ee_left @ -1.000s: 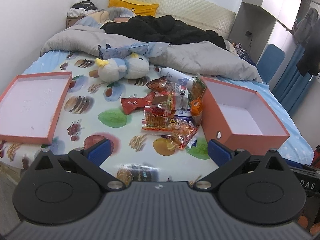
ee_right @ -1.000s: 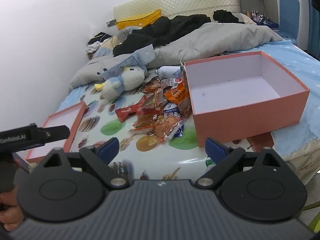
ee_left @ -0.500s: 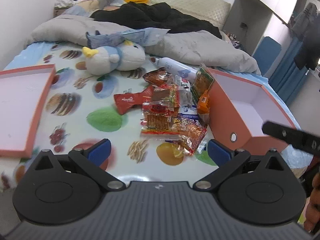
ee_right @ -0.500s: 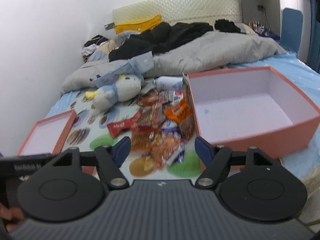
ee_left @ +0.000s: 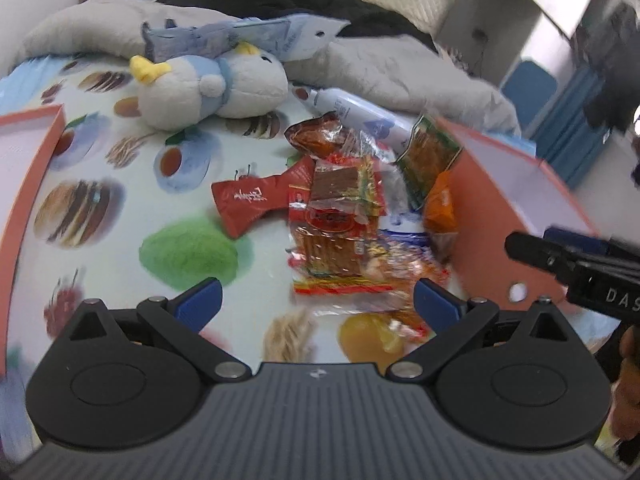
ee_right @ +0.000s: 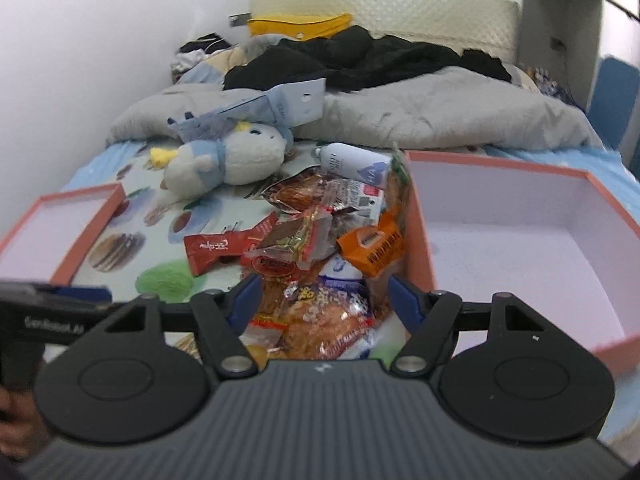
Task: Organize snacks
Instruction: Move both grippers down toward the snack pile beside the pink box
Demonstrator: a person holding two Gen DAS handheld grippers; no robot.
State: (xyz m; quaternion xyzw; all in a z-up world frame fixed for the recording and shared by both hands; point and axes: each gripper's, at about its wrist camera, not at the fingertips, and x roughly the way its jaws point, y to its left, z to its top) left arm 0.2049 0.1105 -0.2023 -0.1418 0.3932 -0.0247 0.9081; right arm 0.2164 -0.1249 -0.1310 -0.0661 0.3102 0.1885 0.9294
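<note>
With nothing packed yet, the shallow salmon-pink cardboard lid [ee_right: 60, 232] is lying bare at left, both the left tool [ee_left: 316, 304] and right tool [ee_right: 324, 294] are hovering spread and empty-handed near the heap of crinkly foil snack packets [ee_right: 316, 248] on the bed, and the deep salmon-pink cardboard box [ee_right: 520, 240] at right is sitting unfilled.
</note>
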